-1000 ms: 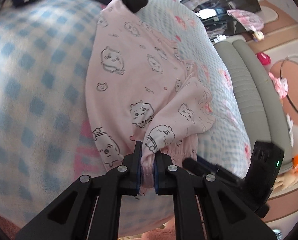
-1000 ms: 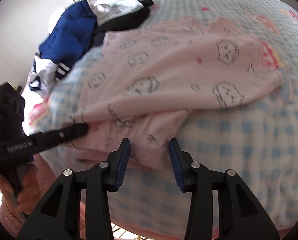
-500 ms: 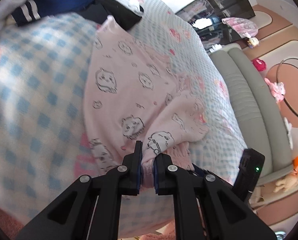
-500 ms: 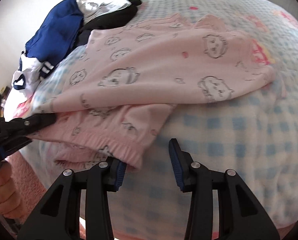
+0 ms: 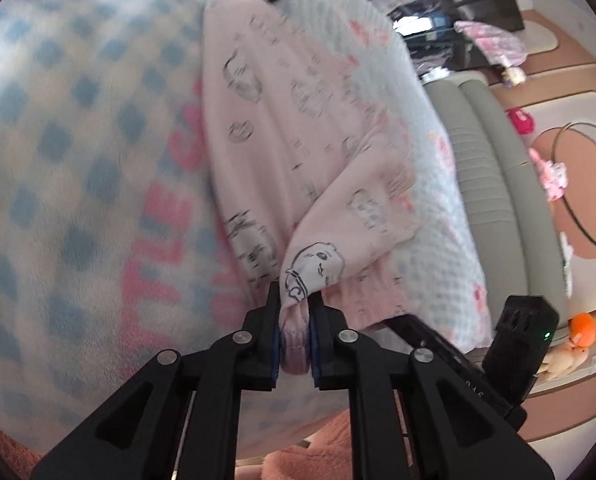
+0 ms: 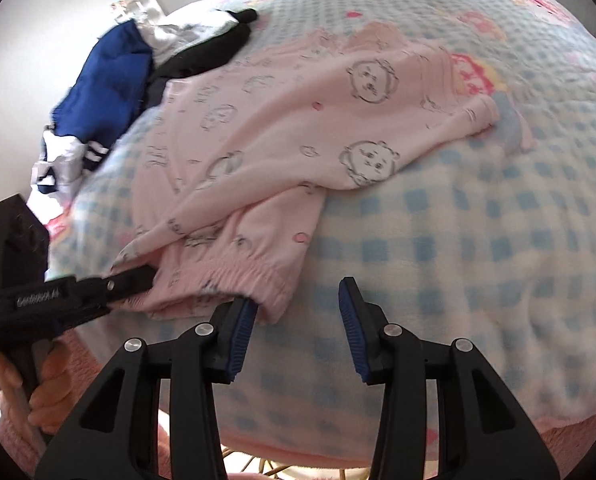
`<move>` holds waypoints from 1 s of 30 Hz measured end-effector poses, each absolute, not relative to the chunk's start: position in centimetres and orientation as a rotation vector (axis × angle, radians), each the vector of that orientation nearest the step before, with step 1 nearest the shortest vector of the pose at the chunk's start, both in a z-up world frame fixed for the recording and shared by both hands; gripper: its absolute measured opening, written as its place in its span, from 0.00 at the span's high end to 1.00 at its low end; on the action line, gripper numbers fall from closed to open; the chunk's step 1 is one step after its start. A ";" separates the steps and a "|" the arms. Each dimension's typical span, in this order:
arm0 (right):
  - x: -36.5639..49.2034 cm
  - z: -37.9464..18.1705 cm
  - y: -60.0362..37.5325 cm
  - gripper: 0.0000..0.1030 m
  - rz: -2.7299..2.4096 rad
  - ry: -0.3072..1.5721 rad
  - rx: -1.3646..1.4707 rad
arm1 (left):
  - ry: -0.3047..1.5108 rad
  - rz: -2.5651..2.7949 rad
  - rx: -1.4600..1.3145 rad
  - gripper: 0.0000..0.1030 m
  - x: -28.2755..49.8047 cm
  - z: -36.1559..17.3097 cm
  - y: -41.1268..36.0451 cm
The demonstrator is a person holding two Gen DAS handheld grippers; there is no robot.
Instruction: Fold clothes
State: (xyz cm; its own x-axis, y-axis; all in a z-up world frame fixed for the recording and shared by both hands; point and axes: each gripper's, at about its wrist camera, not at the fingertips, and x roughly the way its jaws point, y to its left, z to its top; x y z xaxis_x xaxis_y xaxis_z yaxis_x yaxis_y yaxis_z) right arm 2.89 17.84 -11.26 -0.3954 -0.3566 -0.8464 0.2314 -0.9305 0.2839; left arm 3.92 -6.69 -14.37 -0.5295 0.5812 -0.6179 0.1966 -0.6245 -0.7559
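Observation:
Pink pyjama trousers (image 5: 282,128) with grey cartoon faces lie spread on the blue-checked blanket (image 5: 70,168). My left gripper (image 5: 294,312) is shut on the waistband corner and lifts it, pulling a fold of fabric up. In the right wrist view the trousers (image 6: 298,120) stretch away with a leg cuff at the far right, and the left gripper (image 6: 134,278) pinches the waistband at the left. My right gripper (image 6: 298,304) is open and empty. Its left finger sits at the elastic waistband's right end (image 6: 270,280); the right finger is over bare blanket.
A pile of blue, white and black clothes (image 6: 110,80) lies at the far end of the bed. A grey sofa (image 5: 493,184) and toys on the floor stand beside the bed. The blanket (image 6: 477,220) extends to the right of the trousers.
My left gripper has lifted and pulled the waistband corner, drawing the fabric taut. My right gripper has come up to the waistband's right end, still open.

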 end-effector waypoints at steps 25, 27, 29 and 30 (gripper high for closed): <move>0.6 -13.0 19.6 0.57 -2.437 -0.205 1.543 | -1.221 2.180 -1.455 0.72 3.5 -16.2 -5.9; 0.3 -12.5 20.2 0.56 -2.387 -0.300 1.504 | -1.245 2.168 -1.455 0.71 3.8 -16.5 -6.1; -0.2 -12.2 20.4 0.55 -2.308 -0.387 1.465 | -1.267 2.163 -1.455 0.67 4.1 -16.8 -6.3; -0.5 -12.3 20.2 0.54 -2.284 -0.401 1.463 | -1.266 2.186 -1.452 0.66 4.3 -16.5 -6.6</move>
State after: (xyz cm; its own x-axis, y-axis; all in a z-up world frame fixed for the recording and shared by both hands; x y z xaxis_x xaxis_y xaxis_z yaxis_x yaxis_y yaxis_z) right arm -0.53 20.18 -12.28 -0.3746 -0.4740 -0.7968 0.1740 -0.8801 0.4418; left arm 4.28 -6.59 -16.50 -0.4838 0.5973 -0.6396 0.2578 -0.6012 -0.7564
